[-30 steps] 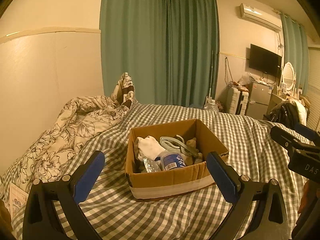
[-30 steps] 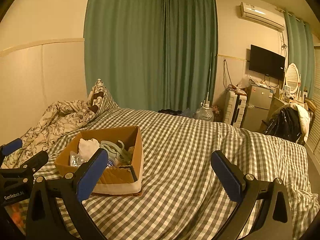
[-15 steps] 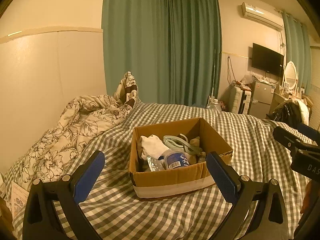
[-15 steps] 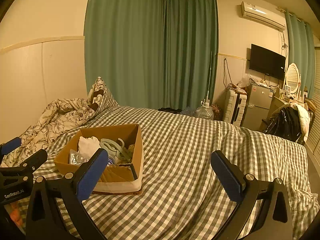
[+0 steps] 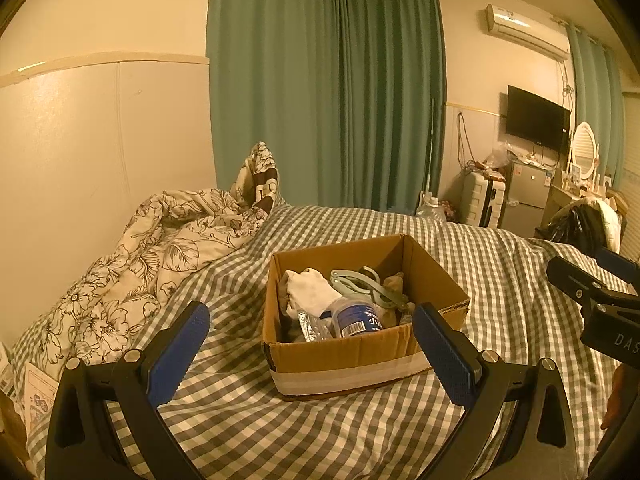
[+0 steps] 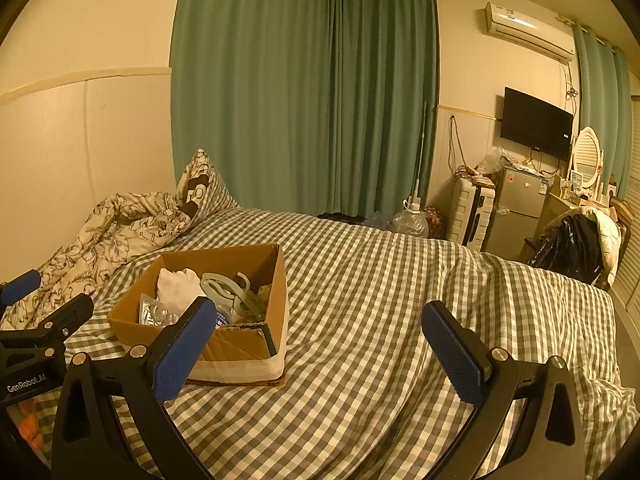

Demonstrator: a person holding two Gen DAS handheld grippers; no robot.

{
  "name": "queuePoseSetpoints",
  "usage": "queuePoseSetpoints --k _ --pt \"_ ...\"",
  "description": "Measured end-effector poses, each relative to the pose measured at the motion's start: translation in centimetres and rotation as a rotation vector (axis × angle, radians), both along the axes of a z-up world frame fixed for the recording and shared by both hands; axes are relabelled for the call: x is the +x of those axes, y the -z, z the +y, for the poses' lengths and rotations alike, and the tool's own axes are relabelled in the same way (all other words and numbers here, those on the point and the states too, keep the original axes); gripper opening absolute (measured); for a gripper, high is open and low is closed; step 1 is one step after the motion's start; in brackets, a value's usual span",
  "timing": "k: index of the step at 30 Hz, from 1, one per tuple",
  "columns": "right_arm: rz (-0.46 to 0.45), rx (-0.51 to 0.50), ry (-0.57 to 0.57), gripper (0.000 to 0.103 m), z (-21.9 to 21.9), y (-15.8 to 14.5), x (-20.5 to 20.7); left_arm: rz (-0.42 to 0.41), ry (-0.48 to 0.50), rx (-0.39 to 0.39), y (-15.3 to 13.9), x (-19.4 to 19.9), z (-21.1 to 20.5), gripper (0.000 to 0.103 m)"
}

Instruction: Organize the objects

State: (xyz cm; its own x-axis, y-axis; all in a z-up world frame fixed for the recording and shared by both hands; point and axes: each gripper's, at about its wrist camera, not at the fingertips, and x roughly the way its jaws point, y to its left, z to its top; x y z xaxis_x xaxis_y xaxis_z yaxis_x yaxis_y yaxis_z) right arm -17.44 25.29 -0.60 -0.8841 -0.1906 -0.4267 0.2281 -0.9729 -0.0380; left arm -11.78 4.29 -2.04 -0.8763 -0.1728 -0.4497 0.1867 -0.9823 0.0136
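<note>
An open cardboard box (image 5: 352,354) sits on the checked bed cover (image 5: 500,264). Inside lie a white cloth (image 5: 308,290), a bottle with a blue label (image 5: 356,318), a crinkled clear wrapper (image 5: 310,326) and a grey-green folding hanger (image 5: 364,284). My left gripper (image 5: 312,352) is open and empty, its jaws spread just in front of the box. My right gripper (image 6: 320,344) is open and empty, to the right of the box (image 6: 240,344), over bare cover. The right gripper shows at the right edge of the left wrist view (image 5: 592,296).
A crumpled floral duvet (image 5: 132,268) lies along the wall on the left. Green curtains (image 6: 304,100) hang behind the bed. A suitcase (image 6: 470,214), small fridge (image 6: 516,208), TV (image 6: 536,124) and a chair with dark clothes (image 6: 572,244) stand at the far right.
The left gripper has shifted slightly, so the box sits a little further right in its view. The right gripper has barely moved. Both stay open.
</note>
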Motion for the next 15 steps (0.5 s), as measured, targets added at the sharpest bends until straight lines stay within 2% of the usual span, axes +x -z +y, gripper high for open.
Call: queuePoseSetpoints --k 15 --pt "-0.009 0.011 -0.005 0.103 -0.33 0.29 -0.05 -0.002 -0.002 -0.004 0.22 -0.06 -0.12 0.103"
